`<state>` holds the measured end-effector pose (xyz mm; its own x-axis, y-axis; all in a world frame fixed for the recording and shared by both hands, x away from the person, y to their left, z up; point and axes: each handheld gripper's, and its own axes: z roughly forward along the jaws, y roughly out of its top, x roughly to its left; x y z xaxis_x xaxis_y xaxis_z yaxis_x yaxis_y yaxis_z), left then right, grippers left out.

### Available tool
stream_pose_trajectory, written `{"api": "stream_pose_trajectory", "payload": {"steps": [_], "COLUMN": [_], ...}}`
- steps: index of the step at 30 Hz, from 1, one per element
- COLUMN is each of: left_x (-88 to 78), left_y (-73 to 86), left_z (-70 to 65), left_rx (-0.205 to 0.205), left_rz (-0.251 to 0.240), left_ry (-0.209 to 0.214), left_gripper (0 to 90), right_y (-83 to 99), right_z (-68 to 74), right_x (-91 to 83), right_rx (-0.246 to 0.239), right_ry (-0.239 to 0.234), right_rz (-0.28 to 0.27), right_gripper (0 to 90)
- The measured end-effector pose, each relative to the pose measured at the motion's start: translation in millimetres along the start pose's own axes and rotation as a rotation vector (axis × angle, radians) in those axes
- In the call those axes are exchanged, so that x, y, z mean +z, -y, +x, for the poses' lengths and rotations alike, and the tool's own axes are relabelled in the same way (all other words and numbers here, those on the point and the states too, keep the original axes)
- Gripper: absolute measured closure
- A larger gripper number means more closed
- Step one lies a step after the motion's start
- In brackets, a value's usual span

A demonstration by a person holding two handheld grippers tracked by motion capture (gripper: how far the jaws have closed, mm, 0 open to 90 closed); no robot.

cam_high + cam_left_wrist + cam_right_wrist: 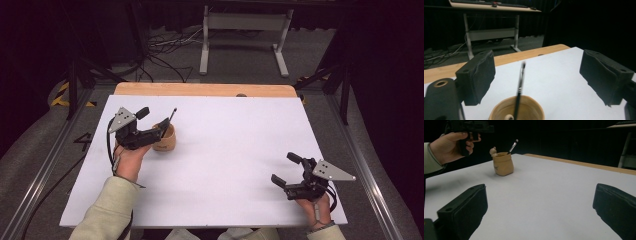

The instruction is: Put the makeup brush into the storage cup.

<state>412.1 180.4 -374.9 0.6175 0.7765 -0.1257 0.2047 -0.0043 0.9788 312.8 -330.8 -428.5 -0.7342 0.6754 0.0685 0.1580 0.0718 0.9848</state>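
Tan clay pot [165, 139] on the white tabletop [230, 150] already holds the black brush [519, 88] (it leans inside), so the left gripper [161, 131] hangs above with wide, empty jaws, and the right gripper [286, 171] waits open, well apart.

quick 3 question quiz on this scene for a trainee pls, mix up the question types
1. True or false: the brush stands inside the tan pot.
2. Which gripper is above the pot? A) left gripper B) right gripper
3. Fill in: the pot rests on the ____ table sheet.

Key
1. True; the brush leans in the pot with its tip pointing up, and no fingers touch it.
2. A; its fingers stand wide apart on either side of the brush. The right gripper sits far off near the table's other corner.
3. White.
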Motion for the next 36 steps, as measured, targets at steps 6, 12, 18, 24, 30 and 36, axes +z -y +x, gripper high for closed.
{"api": "stream_pose_trajectory", "payload": {"steps": [6, 12, 18, 24, 30, 36], "left_x": [-10.6, -24.9, -41.2, -51.4, -60.5, -66.2], "left_y": [-2.4, 1.5, 6.9, 20.8, 34.1, 44.4], "left_z": [-7.5, -9.7, -14.8, -19.8, -21.2, -25.0], "left_rx": [0.042, 0.067, 0.063, 0.073, 0.046, 0.052], "left_rz": [0.017, 0.032, 0.026, 0.040, 0.068, 0.089], "left_ry": [0.038, 0.073, 0.127, 0.156, 0.188, 0.206], "left_gripper": [8.7, 6.6, 5.4, 3.8, 3.3, 3.2], "right_y": [-2.9, -3.4, -3.7, -3.1, -3.4, -1.7], "right_z": [-4.1, -4.7, -6.8, -9.3, -11.1, -12.0], "right_x": [-1.6, -1.0, -2.3, -3.3, -5.3, -4.8], "right_rx": [-0.017, -0.057, -0.048, -0.022, -0.016, -0.022], "right_ry": [0.020, 0.044, 0.044, 0.034, 0.035, 0.037], "right_rz": [0.018, 0.080, 0.083, 0.071, 0.057, 0.062], "right_gripper": [0.0, 0.0, 0.0, 0.0, 0.0, 0.0]}}
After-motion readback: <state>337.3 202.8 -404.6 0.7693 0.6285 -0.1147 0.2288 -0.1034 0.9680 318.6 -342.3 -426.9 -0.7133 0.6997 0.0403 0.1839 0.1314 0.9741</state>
